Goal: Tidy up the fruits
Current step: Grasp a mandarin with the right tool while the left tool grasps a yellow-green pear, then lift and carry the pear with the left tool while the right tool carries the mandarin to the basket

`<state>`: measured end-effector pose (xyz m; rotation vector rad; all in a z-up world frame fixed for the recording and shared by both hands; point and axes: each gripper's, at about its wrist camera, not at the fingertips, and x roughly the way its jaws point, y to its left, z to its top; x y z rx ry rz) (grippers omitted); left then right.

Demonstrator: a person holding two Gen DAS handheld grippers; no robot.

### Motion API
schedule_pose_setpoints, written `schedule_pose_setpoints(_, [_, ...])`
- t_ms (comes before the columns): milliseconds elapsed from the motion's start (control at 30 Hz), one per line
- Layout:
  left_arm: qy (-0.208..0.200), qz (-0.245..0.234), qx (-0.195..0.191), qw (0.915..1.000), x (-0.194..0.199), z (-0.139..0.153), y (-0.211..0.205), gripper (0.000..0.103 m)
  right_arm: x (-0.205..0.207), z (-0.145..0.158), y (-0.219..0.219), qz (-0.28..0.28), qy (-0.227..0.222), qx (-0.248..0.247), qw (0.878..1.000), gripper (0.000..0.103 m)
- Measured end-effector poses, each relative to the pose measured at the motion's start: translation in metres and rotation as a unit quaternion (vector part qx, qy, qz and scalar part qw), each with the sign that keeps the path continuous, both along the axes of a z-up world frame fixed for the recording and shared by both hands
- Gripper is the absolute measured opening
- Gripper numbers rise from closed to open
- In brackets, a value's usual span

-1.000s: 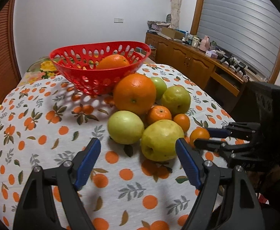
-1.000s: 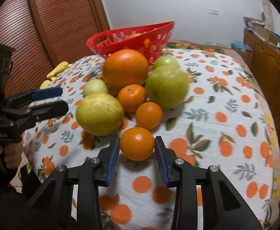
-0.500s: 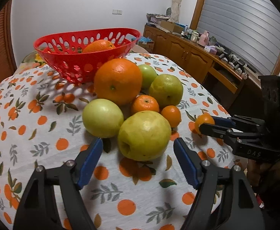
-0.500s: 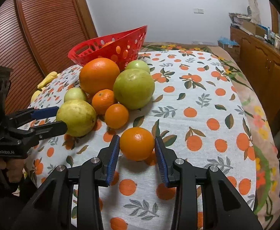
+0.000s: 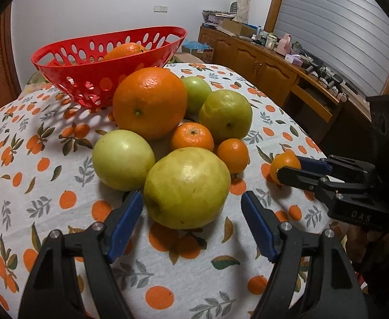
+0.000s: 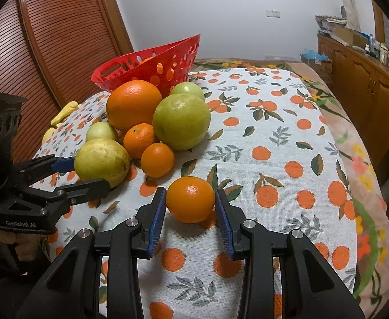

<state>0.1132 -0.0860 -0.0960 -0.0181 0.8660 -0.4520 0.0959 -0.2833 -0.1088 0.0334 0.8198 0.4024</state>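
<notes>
Right gripper (image 6: 189,216): blue-padded jaws clamped on small round orange mandarin (image 6: 190,199), apparently resting on orange-print tablecloth (image 6: 287,133). Left gripper (image 5: 191,224): jaws apart, flanking large yellow-green pear (image 5: 186,187), recently narrowing. Beyond: perforated red plastic basket (image 5: 88,61).

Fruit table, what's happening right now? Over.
Right tool shut on small orange. Left tool open around yellow-green fruit, not gripping. Red basket behind pile, path unobstructed.
</notes>
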Motion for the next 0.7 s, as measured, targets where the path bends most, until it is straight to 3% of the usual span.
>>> schedule_pose_setpoints(167, [0.001,0.007,0.001,1.0,0.003,-0.002,-0.001,0.072,-0.001,-0.001,0.001,0.0,0.002,0.002,1.0,0.037])
schedule_pose_setpoints(200, [-0.001,0.009,0.004,1.0,0.003,-0.002,-0.001,0.063,-0.001,-0.001,0.001,0.001,0.002,0.002,1.0,0.037])
schedule_pose_setpoints(700, [-0.018,0.007,-0.016,0.9997,-0.013,0.011,0.016,0.062,0.0,0.004,0.008,0.009,-0.004,0.002,1.0,0.037])
